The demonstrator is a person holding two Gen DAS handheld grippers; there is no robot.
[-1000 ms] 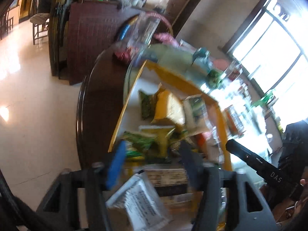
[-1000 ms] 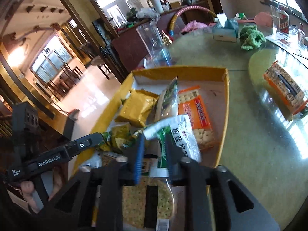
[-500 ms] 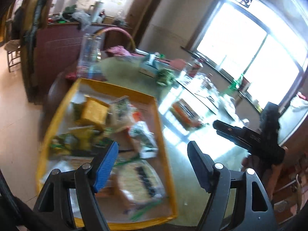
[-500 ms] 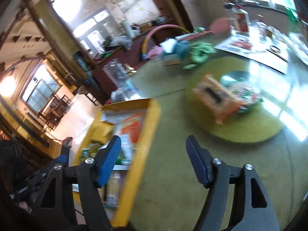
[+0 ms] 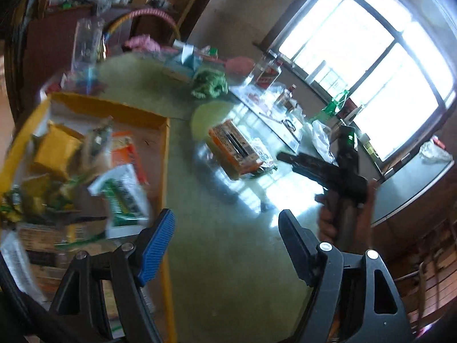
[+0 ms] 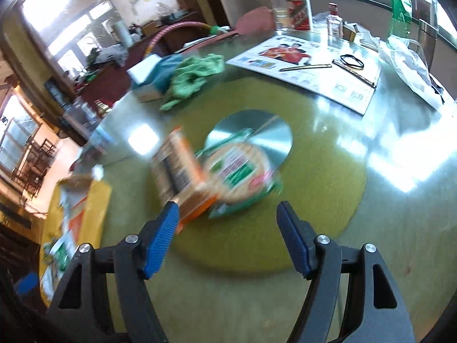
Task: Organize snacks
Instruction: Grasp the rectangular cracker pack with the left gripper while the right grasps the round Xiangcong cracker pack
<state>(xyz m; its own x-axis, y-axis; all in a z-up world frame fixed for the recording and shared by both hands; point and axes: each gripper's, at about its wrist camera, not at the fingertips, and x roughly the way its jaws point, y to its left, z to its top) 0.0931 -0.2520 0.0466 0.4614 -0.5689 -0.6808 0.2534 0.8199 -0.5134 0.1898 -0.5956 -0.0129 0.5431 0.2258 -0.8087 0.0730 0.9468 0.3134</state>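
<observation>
My left gripper [image 5: 227,235] is held with its jaws spread wide and nothing between them; one finger carries a ribbed blue pad [image 5: 155,247], the other finger [image 5: 297,247] shows its dark side. My right gripper [image 6: 228,231] is likewise spread wide and empty, with blue pads on both fingers [image 6: 161,238]. From the left wrist view I see the right gripper out ahead and to the right, its black body pointing left, with my right hand [image 5: 347,217] wrapped around its grip from below. My left hand is out of sight.
</observation>
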